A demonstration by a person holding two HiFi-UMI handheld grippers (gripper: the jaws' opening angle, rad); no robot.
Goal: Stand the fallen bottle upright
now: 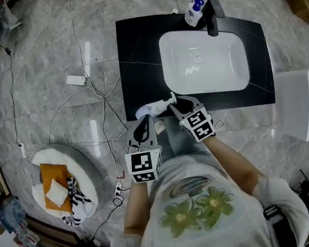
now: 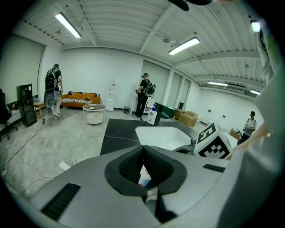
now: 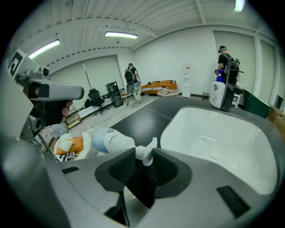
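The fallen bottle [image 1: 147,110] is white with a pump top and lies on its side at the front left edge of the black counter [image 1: 136,51]. In the right gripper view its body [image 3: 109,140] points left and its pump head [image 3: 147,153] sits between my right jaws. My right gripper [image 1: 175,104] [image 3: 143,162] looks shut on that pump head, a pad against each side. My left gripper [image 1: 142,122] [image 2: 143,149] hovers just in front of the counter edge near the bottle's base, jaw tips touching, holding nothing.
A white sink [image 1: 220,73] fills the counter's middle, with a dark faucet [image 1: 212,17] and an upright soap bottle [image 1: 193,10] behind it. A white box [image 1: 302,103] stands to the right. A round white stool with cloths [image 1: 65,180] and cables [image 1: 94,93] lie on the floor at left.
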